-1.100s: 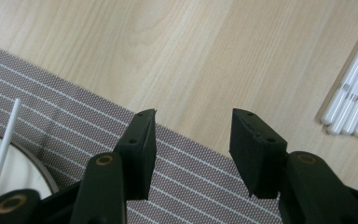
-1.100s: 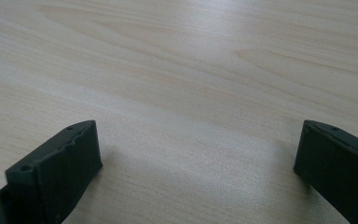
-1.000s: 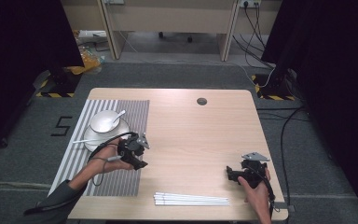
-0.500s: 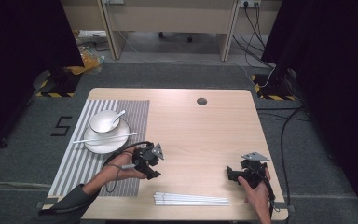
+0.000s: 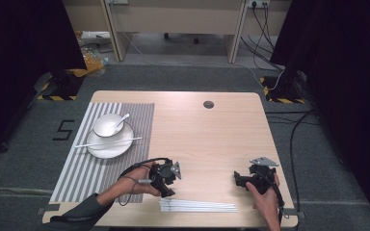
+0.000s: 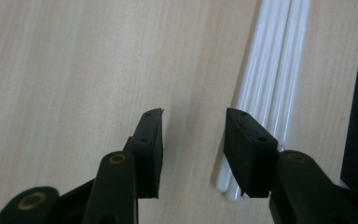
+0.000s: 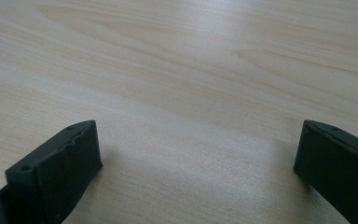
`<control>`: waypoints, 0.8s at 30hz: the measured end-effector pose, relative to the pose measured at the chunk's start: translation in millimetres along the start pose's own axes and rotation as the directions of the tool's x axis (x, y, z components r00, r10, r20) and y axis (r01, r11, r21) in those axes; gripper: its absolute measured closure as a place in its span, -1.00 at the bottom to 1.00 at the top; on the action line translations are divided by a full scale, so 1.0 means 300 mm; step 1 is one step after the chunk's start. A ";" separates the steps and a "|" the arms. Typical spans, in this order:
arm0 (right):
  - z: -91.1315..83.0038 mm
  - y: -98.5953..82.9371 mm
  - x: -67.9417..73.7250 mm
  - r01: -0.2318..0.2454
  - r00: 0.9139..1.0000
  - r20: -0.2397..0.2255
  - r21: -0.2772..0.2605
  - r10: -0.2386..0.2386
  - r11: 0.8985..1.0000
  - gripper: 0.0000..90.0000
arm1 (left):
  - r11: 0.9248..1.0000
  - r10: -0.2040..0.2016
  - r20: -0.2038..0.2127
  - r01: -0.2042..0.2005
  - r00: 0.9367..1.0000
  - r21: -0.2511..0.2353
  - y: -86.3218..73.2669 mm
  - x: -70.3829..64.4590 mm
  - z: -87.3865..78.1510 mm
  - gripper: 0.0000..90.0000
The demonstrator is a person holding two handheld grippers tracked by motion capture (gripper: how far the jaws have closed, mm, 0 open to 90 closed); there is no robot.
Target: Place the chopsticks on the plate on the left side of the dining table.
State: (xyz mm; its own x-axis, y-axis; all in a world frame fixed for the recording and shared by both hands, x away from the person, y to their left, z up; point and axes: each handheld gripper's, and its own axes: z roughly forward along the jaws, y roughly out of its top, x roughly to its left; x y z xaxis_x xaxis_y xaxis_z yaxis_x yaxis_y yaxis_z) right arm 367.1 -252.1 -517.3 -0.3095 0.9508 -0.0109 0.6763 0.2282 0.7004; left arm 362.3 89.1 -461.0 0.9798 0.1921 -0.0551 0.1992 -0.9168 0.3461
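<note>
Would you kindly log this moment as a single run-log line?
left gripper: open, at end of white chopsticks | right gripper: open, over bare table | plate, bowl on placemat

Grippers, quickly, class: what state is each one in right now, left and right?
Left gripper: open, holding nothing, beside the white sticks.
Right gripper: open wide, holding nothing, over bare table.

Plate [image 5: 107, 147] w/ bowl [image 5: 107, 126] on striped mat [image 5: 77, 175]; spoon [image 5: 123, 119] in bowl.
</note>
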 end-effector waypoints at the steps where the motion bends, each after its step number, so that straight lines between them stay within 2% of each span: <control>1: 0.000 0.000 0.000 0.000 1.000 0.000 0.000 0.000 1.000 -0.99 | 1.000 0.006 -0.001 -0.006 1.000 0.004 0.001 -0.004 0.004 0.27; 9: 0.000 0.000 0.000 0.001 1.000 0.000 -0.001 -0.001 1.000 -0.99 | 0.999 0.029 0.022 -0.029 0.999 0.021 0.004 -0.026 0.029 0.27; 13: 0.000 0.000 0.000 0.001 1.000 0.000 -0.001 -0.001 1.000 -0.99 | 0.998 0.044 0.017 -0.044 0.999 0.035 0.012 -0.031 0.041 0.29; 24: 0.000 0.000 0.000 0.004 1.000 -0.001 -0.001 -0.004 1.000 -0.99 | 0.995 0.078 0.017 -0.079 0.997 0.056 0.031 -0.040 0.067 0.49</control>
State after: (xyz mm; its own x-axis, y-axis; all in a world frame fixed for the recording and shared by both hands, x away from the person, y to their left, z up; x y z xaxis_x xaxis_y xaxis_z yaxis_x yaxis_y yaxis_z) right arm 367.2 -252.1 -517.3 -0.3127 0.9498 -0.0127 0.6746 0.2314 0.7010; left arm 352.7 71.1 -476.0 0.9925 0.1141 -0.0444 0.1222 -0.9473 0.2962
